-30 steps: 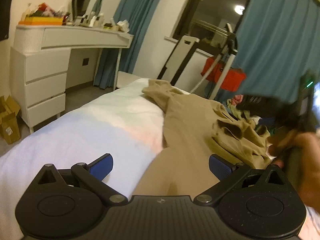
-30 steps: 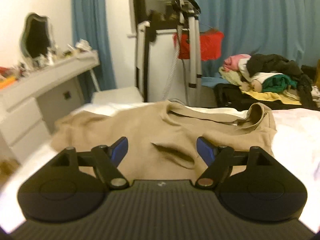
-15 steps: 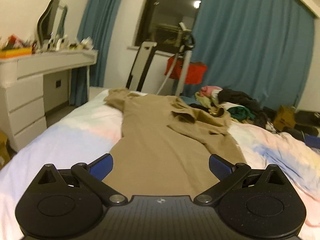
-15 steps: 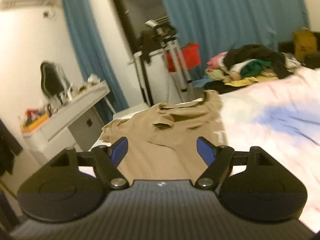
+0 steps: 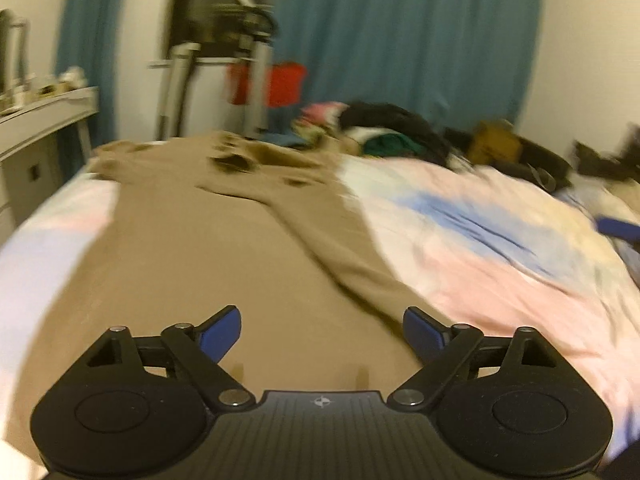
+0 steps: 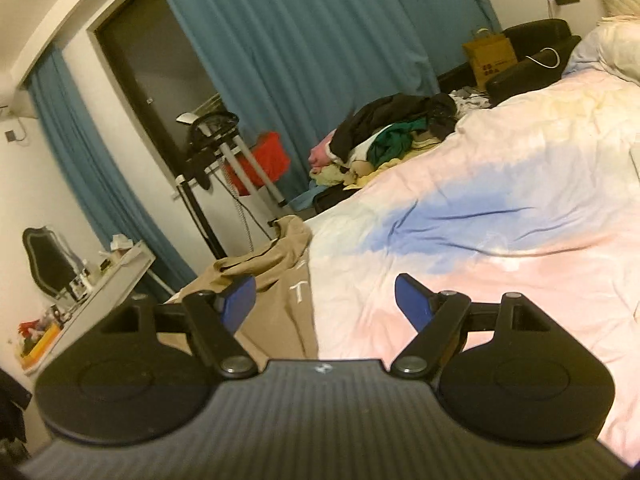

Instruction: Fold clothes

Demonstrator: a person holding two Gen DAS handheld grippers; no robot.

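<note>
1. Tan, soft knit cloth fills the left wrist view: the long tan garment (image 5: 208, 240) lies spread lengthwise on the pastel pink, blue and white bedspread (image 5: 500, 240), running from just under the camera to the far left corner of the bed.
2. Its far end is rumpled, with dark folds and openings bunched up there, and one long strip of it trails down the right side towards the near edge.
3. The left gripper (image 5: 320, 332) hovers low over the near end of the garment, blue-padded fingers (image 5: 220, 334) spread wide, nothing between them.
4. The right gripper (image 6: 324, 300) sits to the right of the garment, over its right edge and the bedspread, jaws wide apart and empty too.
5. Handling, as I judge it: light, limp, no stiffness at all. It will sag and drag on the bedspread, and a pinch may catch the bedspread as well.
6. Where to grip: pinch the near corners or the side edge, a thin bit of cloth only, one claw on each side so it lifts evenly.
7. Whether this lie is a half-folded shape or simply spread out, I cannot tell; the frame is blurred.
8. Far off, a heap of mixed clothes (image 6: 384, 140) sits beyond the bed before the blue curtains (image 6: 300, 40).
</note>
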